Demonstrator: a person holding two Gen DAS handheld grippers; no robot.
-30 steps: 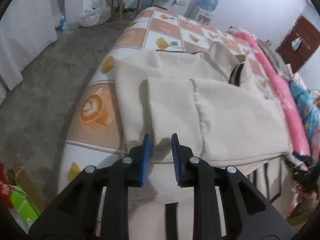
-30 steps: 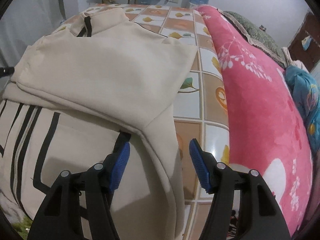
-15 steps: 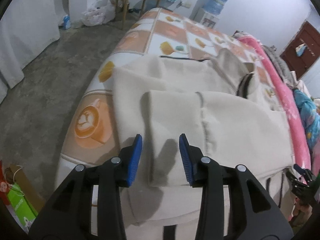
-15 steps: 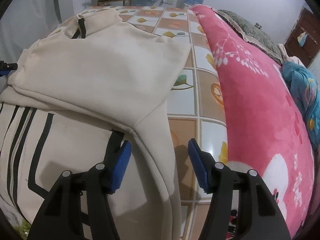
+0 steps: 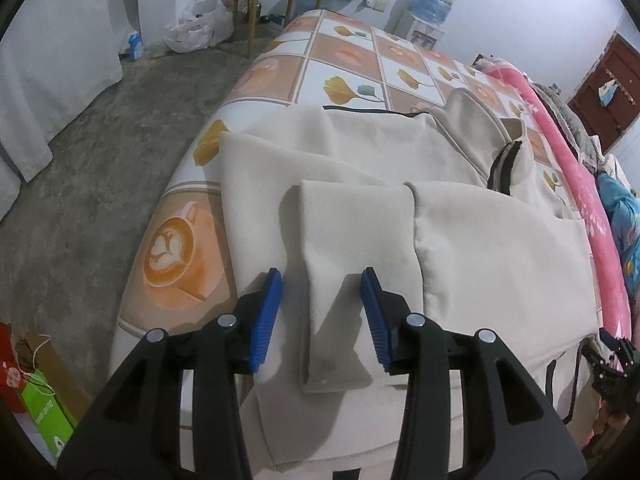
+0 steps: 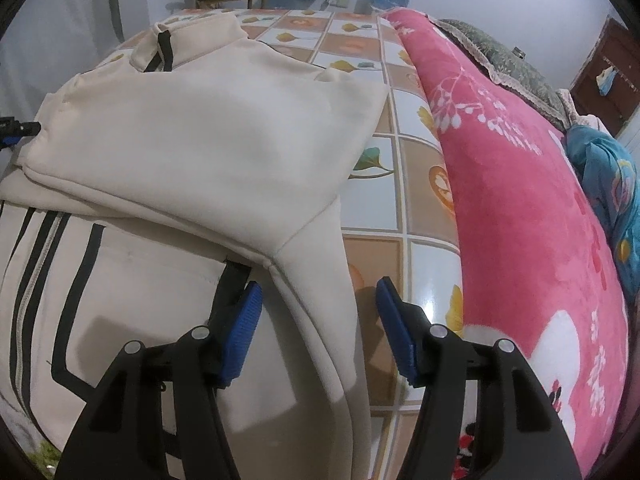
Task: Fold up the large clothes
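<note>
Cream fleece fills the left wrist view: the jacket [image 5: 460, 248] lies on the bed [image 5: 352, 60], its folded-in sleeve cuff [image 5: 340, 300] between the left gripper [image 5: 322, 318] jaws, which are opening and touch nothing. Released cloth may spring back and undo the fold.

Right wrist view: the right gripper [image 6: 318, 326] jaws stand wide and empty over the jacket's side edge; closing there risks pinching the bedsheet [image 6: 416, 248] too.
</note>
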